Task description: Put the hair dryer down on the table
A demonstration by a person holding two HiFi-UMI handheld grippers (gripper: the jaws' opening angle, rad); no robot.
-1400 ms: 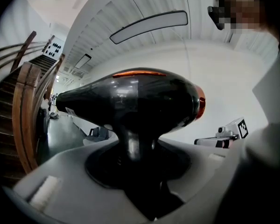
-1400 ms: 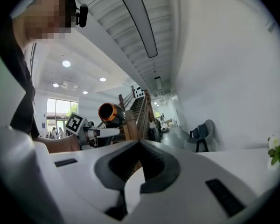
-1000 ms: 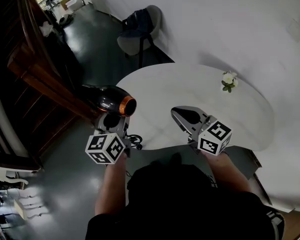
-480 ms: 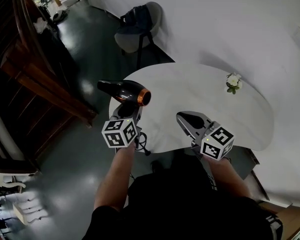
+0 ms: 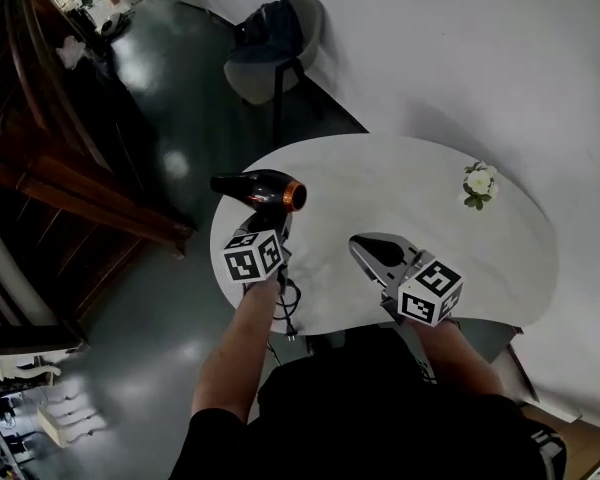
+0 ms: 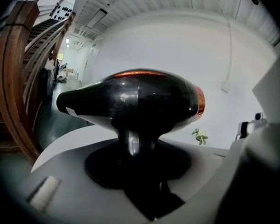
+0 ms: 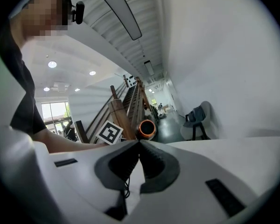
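Note:
A black hair dryer (image 5: 259,188) with an orange ring hangs over the left edge of the white table (image 5: 410,203), its nozzle pointing left past the rim. My left gripper (image 5: 270,224) is shut on its handle from below. In the left gripper view the dryer's body (image 6: 130,101) fills the middle and the handle (image 6: 133,141) runs down between the jaws. Its cord (image 5: 286,306) dangles by my left arm. My right gripper (image 5: 366,246) hovers over the table's near side, shut with nothing in it; its pads meet at the tip (image 7: 140,144).
A small sprig of white flowers (image 5: 478,182) lies on the table's far right. A grey chair (image 5: 272,56) stands beyond the table by the white wall. A dark wooden staircase (image 5: 50,158) runs along the left over the glossy floor.
My left gripper has carried the hair dryer rightward from over the floor to the table's left edge. The right gripper has barely moved.

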